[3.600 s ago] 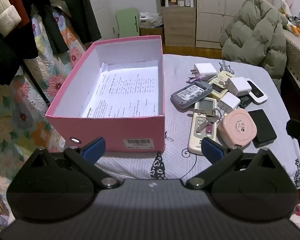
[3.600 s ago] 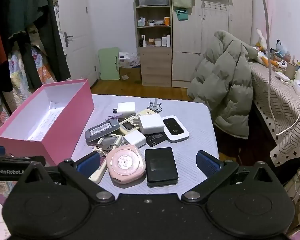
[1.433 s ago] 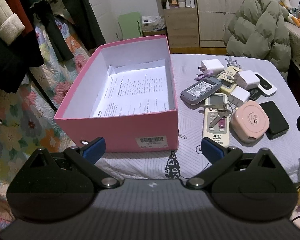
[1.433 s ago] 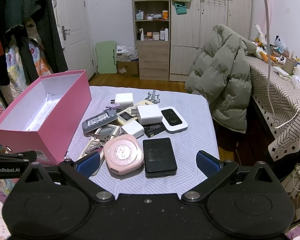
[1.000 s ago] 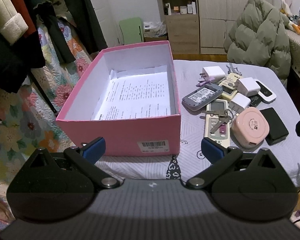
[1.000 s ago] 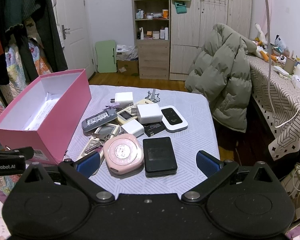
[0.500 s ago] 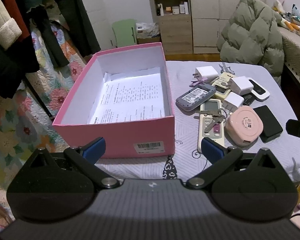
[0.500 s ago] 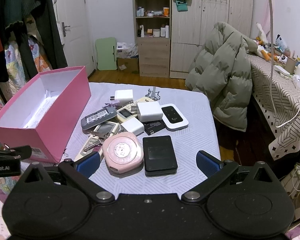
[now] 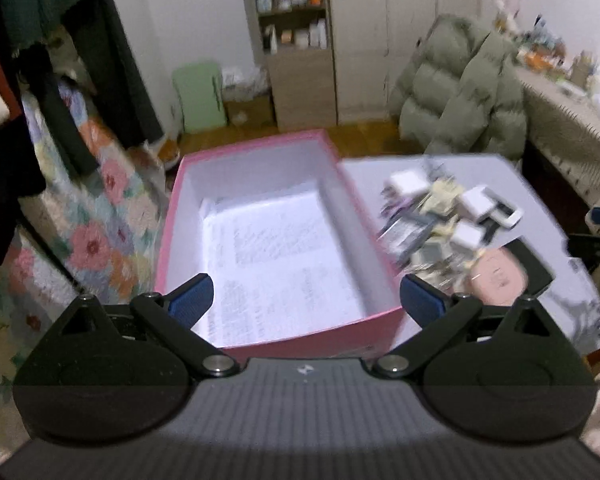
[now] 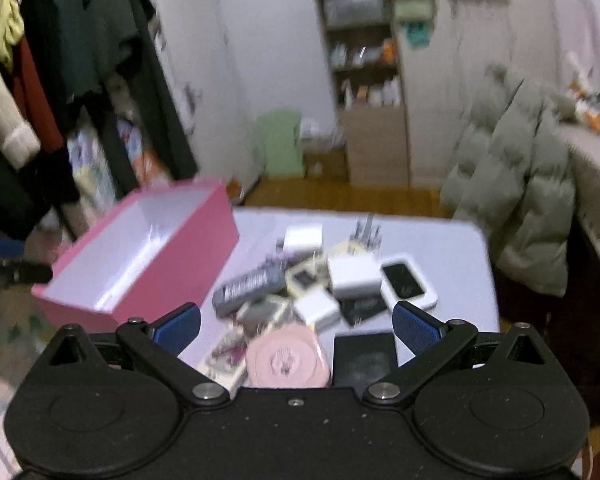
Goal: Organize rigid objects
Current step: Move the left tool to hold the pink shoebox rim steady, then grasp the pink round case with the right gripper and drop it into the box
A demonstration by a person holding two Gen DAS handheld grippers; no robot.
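Hovering left claw (image 9: 305,300) spread over pink box (image 9: 260,344), right claw (image 10: 296,326) spread above gadgets (image 10: 320,292)

A home bedroom: hanging coats (image 10: 60,92), a floral quilt (image 9: 100,232), a wooden shelf unit (image 9: 296,40) of bottles, a wardrobe (image 9: 396,36) and a puffer jacket (image 9: 460,92).
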